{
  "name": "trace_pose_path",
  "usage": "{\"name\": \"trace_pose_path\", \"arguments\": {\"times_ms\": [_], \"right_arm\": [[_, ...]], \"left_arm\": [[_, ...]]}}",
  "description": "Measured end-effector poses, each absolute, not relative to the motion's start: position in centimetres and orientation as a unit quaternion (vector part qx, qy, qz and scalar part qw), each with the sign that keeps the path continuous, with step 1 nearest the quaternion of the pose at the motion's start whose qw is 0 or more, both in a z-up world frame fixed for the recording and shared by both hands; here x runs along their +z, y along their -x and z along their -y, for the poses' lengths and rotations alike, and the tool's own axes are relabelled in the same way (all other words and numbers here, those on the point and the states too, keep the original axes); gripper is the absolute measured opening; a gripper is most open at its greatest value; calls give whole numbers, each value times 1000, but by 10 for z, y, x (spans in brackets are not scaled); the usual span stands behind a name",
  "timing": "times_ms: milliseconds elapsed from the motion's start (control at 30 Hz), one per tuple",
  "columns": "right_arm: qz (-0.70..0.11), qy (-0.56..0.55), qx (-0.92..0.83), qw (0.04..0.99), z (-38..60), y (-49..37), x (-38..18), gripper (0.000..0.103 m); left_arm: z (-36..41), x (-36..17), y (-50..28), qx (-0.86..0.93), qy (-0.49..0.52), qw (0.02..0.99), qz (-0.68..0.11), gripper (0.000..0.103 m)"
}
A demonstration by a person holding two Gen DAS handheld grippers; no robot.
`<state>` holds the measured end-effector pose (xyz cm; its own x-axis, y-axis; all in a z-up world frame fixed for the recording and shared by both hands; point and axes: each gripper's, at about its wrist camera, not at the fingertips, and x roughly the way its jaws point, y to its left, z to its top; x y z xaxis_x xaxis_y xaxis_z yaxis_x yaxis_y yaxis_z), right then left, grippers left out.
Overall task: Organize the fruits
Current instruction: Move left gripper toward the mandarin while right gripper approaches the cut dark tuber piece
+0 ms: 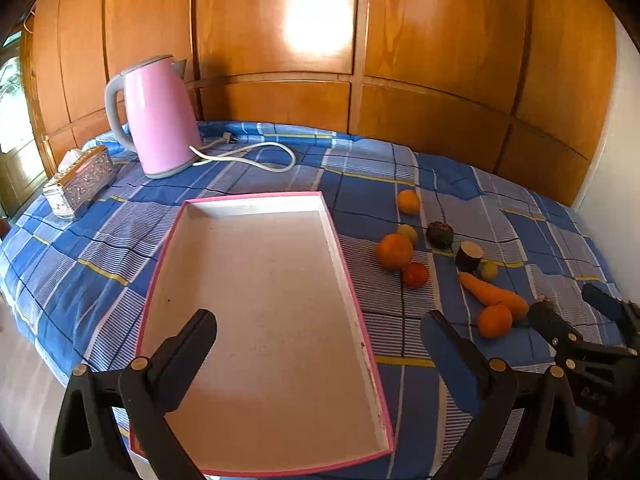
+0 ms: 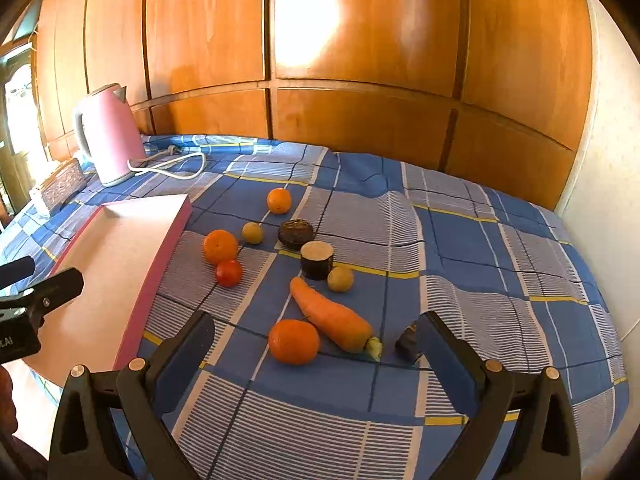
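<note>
Fruits scattered on the checked cloth, right of the tray.
I see oranges [image 2: 294, 341], a carrot [image 2: 330, 315] and a tomato [image 2: 228, 273] beside the empty tray [image 1: 352, 280]; left gripper [image 1: 320, 338] and right gripper [image 2: 316, 342] jaws released, holding nothing.

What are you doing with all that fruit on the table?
A person holds two grippers and is about to sort the produce. The pink tray has nothing in it yet. The left gripper hangs open over the tray. The right gripper is open too, close to the nearest orange and the carrot. The other pieces lie on the blue checked cloth beside the tray.
</note>
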<state>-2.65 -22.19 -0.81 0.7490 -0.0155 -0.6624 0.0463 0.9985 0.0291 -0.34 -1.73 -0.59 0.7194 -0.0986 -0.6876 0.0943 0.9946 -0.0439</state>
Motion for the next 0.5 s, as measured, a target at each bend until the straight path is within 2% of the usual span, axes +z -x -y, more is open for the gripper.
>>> {"name": "trace_pose_path", "arguments": {"times_ms": [500], "right_arm": [[-343, -29, -33, 938, 237, 33, -2, 102]], "left_arm": [[32, 0, 11, -78, -18, 930, -360, 102]]}}
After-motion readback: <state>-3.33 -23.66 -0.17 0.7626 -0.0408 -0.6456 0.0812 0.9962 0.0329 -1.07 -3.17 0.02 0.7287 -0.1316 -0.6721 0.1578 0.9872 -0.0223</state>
